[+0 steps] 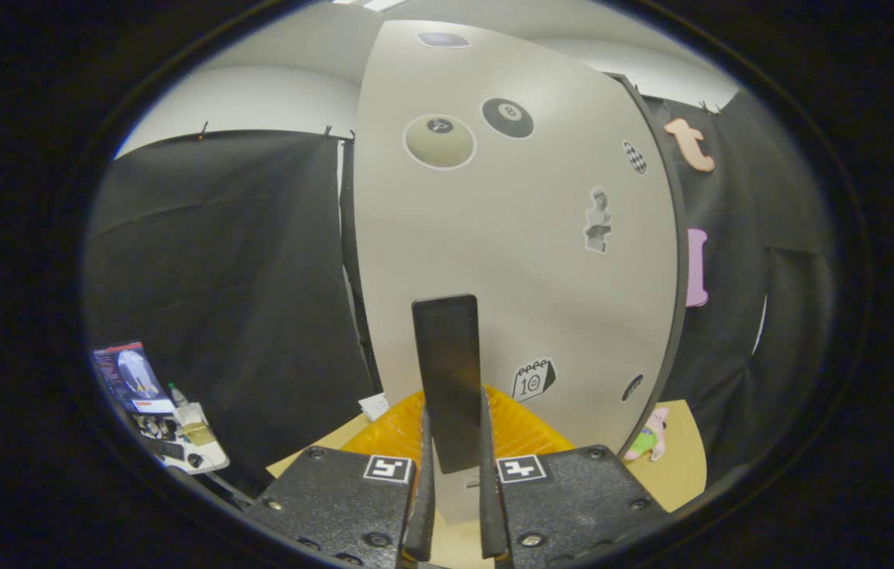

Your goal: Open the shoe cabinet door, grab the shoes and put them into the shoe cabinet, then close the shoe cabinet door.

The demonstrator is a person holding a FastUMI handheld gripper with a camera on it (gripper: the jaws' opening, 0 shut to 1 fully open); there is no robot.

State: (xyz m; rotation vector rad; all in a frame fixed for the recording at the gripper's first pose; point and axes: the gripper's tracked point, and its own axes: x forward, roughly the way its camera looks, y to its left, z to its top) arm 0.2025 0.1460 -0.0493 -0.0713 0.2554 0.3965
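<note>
A white cabinet door (pixel 518 237) with several stickers stands upright right in front of me, a black edge running down its right side. A dark flat upright handle (pixel 447 356) sticks out from it. My gripper (pixel 454 442) holds the lower end of this handle, one finger pressed on each side. Just beyond the fingers, at the foot of the door, lies an orange ridged object (pixel 529 431) on a light wooden surface (pixel 680 466). I cannot tell whether it is a shoe.
A small pink and green plush toy (pixel 648 438) lies on the wooden surface by the door's lower right corner. A white slip of paper (pixel 374 405) lies left of the orange object. Far lower left, a cluttered desk with a screen (pixel 134 379).
</note>
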